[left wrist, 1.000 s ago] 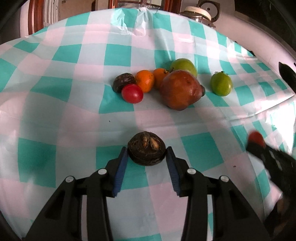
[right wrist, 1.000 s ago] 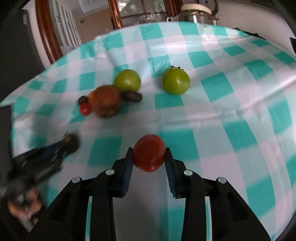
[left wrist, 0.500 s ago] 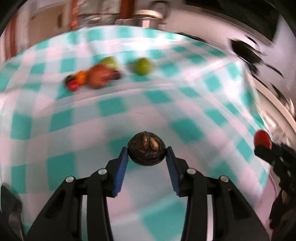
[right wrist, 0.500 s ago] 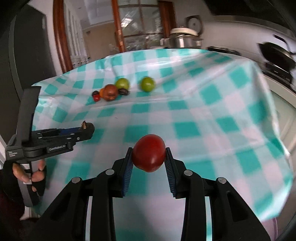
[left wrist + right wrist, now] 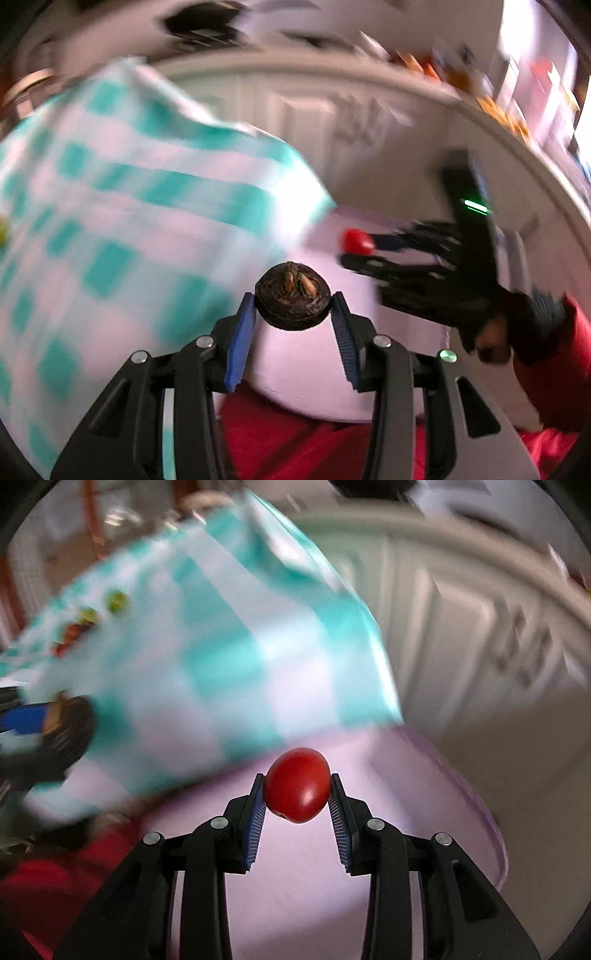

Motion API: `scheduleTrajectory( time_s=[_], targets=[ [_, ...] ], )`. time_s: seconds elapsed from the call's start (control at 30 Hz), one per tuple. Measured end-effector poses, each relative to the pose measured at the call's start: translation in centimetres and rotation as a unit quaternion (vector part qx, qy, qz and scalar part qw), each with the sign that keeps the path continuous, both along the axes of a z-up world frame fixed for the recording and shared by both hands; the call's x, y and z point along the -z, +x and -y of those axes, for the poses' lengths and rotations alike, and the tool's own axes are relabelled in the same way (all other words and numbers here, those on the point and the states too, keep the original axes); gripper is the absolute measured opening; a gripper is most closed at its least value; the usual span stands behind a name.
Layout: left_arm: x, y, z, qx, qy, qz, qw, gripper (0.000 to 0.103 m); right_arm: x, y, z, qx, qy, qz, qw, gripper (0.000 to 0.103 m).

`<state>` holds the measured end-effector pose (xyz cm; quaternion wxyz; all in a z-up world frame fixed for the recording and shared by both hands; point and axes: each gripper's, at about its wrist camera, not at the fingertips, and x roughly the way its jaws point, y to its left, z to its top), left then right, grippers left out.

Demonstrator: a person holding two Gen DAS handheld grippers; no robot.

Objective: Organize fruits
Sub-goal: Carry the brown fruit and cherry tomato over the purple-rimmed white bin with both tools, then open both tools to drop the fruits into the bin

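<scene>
Close in, the left gripper [image 5: 293,317] has its blue pads pressed on a dark, wrinkled round fruit [image 5: 293,301], and the right gripper [image 5: 297,794] is clamped tight on a smooth red tomato [image 5: 297,785]; each piece sits right at the fingertips and neither looks loose. Both tools hang over a pale lilac basin [image 5: 476,794] that stands off the edge of the table, just below the drooping checked tablecloth [image 5: 221,657], with the person's red clothing [image 5: 295,439] under the near rim. I'd call this the carry stage of the sorting, with two fruits brought over the container and not yet let go. The next move, as I judge it, asks for lowering each one into the basin and easing the jaws apart gently, with the two tools kept from knocking together, since they sit near each other. Farther off, the remaining fruits [image 5: 86,622] lie in a small cluster on the cloth, well apart from the basin, smeared by blur so I can't count or name them. The white cabinet doors [image 5: 461,620] beyond are blurred too, and the basin's floor is mostly hidden behind the grippers.
</scene>
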<state>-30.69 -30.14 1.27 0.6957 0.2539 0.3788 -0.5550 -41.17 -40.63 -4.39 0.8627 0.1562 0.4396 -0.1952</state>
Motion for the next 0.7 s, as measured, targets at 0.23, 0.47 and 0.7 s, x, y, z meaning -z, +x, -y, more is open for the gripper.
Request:
scheduleTrajectory(
  time_s=[0.23,0.47,0.7],
  targets=[
    [11.8,-1.9,6.9,0.071,0.15,-0.02,0.986,0.042,9.0,0.3,3.3,0.037,0.049,-0.127,0.99,0.034],
    [19.4,-3.1,8.2,0.105,0.25,0.002,0.9626,0.042,11.9,1.6,3.5,0.029,0.062,-0.194,0.979,0.034],
    [21.9,-3.0,8.0,0.093,0.28,-0.015,0.9553,0.043,13.8,3.1,2.4,0.004,0.059,-0.253,0.966,0.036]
  ],
)
